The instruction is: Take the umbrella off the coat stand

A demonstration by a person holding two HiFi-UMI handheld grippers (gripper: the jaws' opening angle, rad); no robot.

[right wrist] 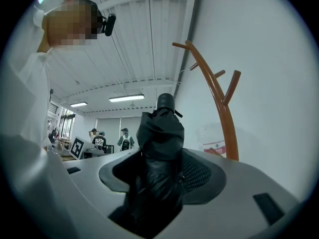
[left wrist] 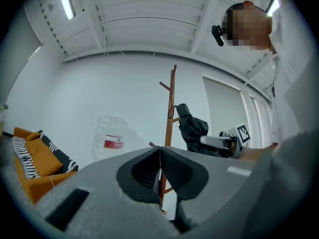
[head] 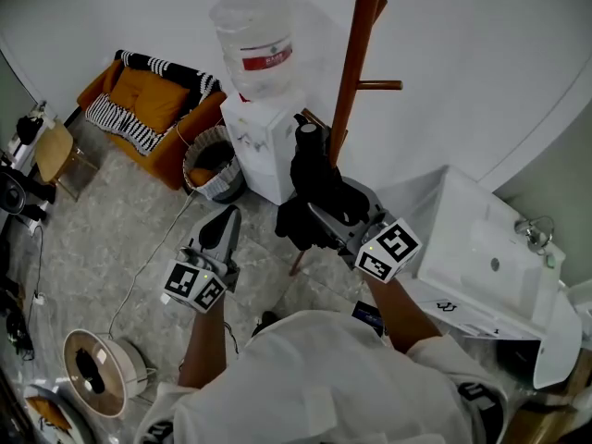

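The right tool is clamped on the folded black umbrella. In the right gripper view the jaws sit on either side of the bundled fabric, held apart only by its bulk, and the umbrella runs straight up the middle of the frame. The grip is at mid-body. The handle end points up and the rest hangs below the tool.

In the head view the umbrella is at frame centre. Its long axis is roughly upright and parallel to the pole of the stand. It lies just left of the pole, and its top is close under a short low peg. In the left gripper view a thin strap loop shows at the umbrella top, right beside the stand. I cannot tell whether the loop is still on the peg.

So the coming move probably turns on that top end. It likely needs to rise along the pole first, then swing away toward the lower left of the frame, clear of the dispenser just to the left.

The left tool is fully closed on nothing. It is at the lower left, well apart from the umbrella, so the right tool is the nearer one.
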